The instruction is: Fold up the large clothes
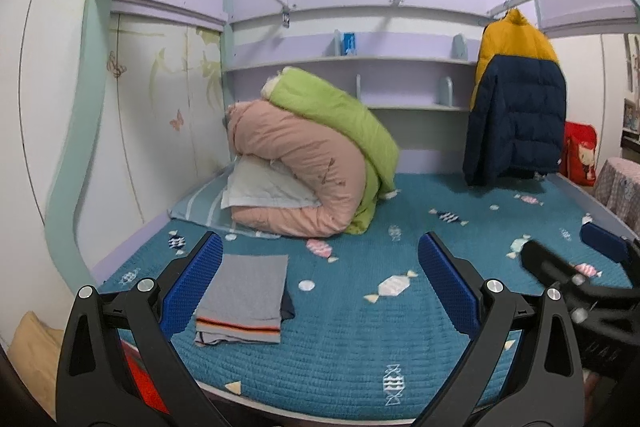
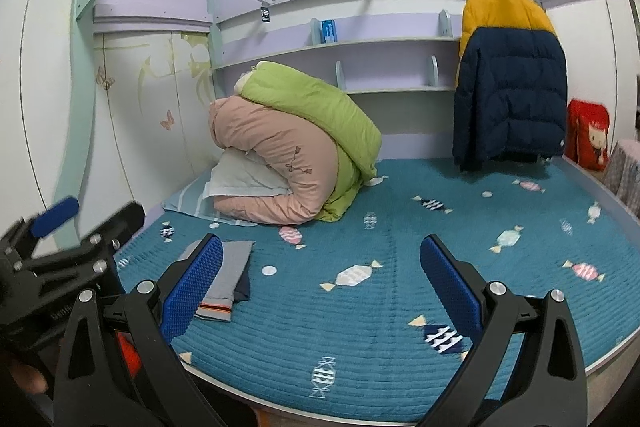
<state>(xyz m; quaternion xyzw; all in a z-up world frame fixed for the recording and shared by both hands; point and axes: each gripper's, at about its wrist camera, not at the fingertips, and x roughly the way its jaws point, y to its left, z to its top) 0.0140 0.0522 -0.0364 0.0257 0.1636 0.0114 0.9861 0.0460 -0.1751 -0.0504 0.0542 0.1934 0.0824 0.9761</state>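
Note:
A yellow and navy puffer jacket (image 1: 516,107) hangs from a rail at the back right of the bed; it also shows in the right wrist view (image 2: 508,87). A folded grey garment (image 1: 244,297) with orange stripes lies on the teal bedspread (image 1: 340,327) at the front left, also seen in the right wrist view (image 2: 228,275). My left gripper (image 1: 320,283) is open and empty above the bed's front edge, beside the folded garment. My right gripper (image 2: 320,283) is open and empty above the front of the bed.
Rolled pink and green quilts (image 1: 312,163) lie on a pillow at the back left. Shelves (image 1: 360,61) run along the back wall. A red bag (image 1: 580,155) stands at the far right. Bunk frame rails cross overhead. Each gripper shows at the edge of the other's view.

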